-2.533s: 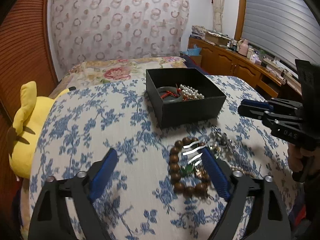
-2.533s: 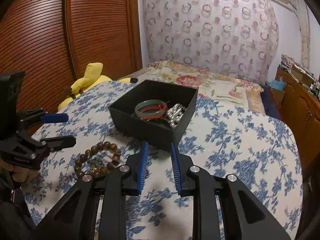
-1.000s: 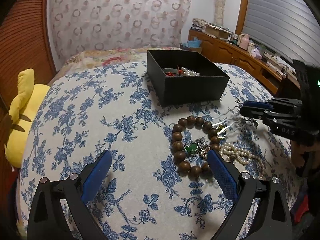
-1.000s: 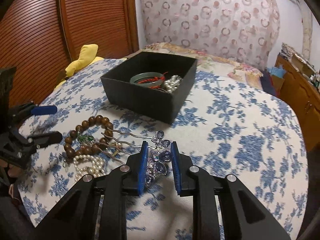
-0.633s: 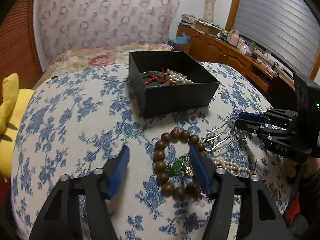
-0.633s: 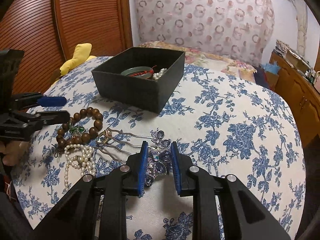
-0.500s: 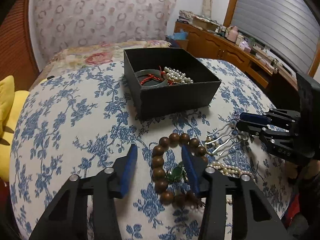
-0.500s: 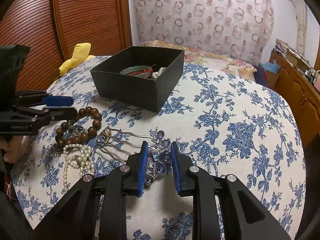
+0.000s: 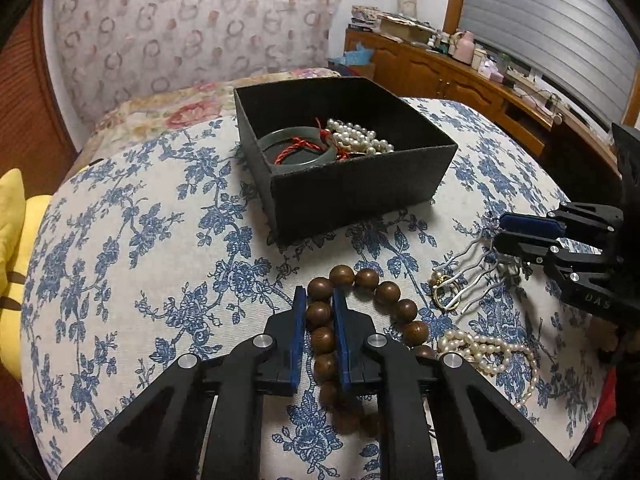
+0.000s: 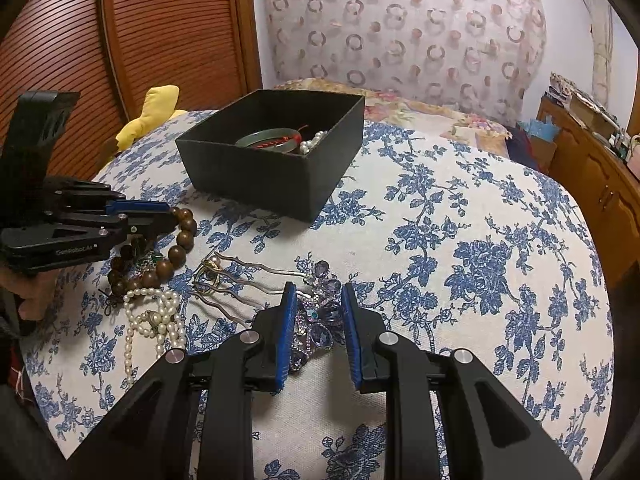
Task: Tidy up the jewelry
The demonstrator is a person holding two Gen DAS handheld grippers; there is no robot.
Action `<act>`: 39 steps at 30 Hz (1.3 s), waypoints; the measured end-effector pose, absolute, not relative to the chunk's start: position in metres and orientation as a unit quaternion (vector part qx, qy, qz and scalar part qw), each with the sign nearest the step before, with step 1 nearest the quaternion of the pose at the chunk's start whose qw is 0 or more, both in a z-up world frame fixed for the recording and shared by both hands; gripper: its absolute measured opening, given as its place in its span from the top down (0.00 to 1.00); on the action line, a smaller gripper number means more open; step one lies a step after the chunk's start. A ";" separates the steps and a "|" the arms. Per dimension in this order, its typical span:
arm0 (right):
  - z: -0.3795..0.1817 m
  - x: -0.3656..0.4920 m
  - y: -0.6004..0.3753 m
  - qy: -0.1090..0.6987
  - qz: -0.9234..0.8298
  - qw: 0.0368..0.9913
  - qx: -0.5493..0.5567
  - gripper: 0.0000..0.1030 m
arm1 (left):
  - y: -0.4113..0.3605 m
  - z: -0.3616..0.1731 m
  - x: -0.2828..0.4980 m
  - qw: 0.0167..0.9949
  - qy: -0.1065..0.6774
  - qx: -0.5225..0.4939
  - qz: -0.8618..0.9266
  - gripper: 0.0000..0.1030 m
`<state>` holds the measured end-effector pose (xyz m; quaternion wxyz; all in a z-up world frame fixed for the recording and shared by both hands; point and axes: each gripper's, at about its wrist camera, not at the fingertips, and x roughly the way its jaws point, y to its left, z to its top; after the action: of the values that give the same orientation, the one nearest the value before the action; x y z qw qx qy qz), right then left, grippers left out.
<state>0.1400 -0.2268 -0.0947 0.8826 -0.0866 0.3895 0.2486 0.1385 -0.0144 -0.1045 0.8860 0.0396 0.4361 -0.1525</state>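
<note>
Jewelry is mostly still loose on the blue-flowered cloth (image 9: 132,240), near the black box (image 9: 352,188), which already holds a green bangle (image 9: 298,151) with red cord and some pearls. Left gripper (image 9: 320,312) has just been closing in and its blue pads now pinch one side of the wooden bead bracelet (image 9: 384,292), beads lined up between them. Right gripper (image 10: 318,316) sits narrow around the purple jeweled head of the hair comb (image 10: 316,320), though I can't tell if the pads actually press it. A pearl strand (image 10: 160,316) and a gold ring (image 10: 214,268) lie between the two grippers.
</note>
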 end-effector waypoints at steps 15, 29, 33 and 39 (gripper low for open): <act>-0.074 0.125 -0.211 0.346 0.229 0.892 -0.179 0.76 | -0.010 -0.070 0.118 0.912 0.384 0.039 -0.139 0.88; -0.043 0.116 -0.202 0.316 0.272 0.890 -0.185 0.76 | -0.009 -0.070 0.114 0.913 0.383 0.033 -0.136 0.88; -0.053 0.116 -0.190 0.320 0.266 0.886 -0.205 0.76 | -0.006 -0.075 0.116 0.912 0.391 0.034 -0.122 0.69; -0.057 0.115 -0.186 0.319 0.268 0.888 -0.195 0.76 | -0.007 -0.073 0.114 0.912 0.388 0.022 -0.130 0.51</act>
<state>0.1149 -0.1859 -0.0570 0.8878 -0.1947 0.3193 0.2682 0.1139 -0.0071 -0.0732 0.9122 0.0217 0.3878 -0.1302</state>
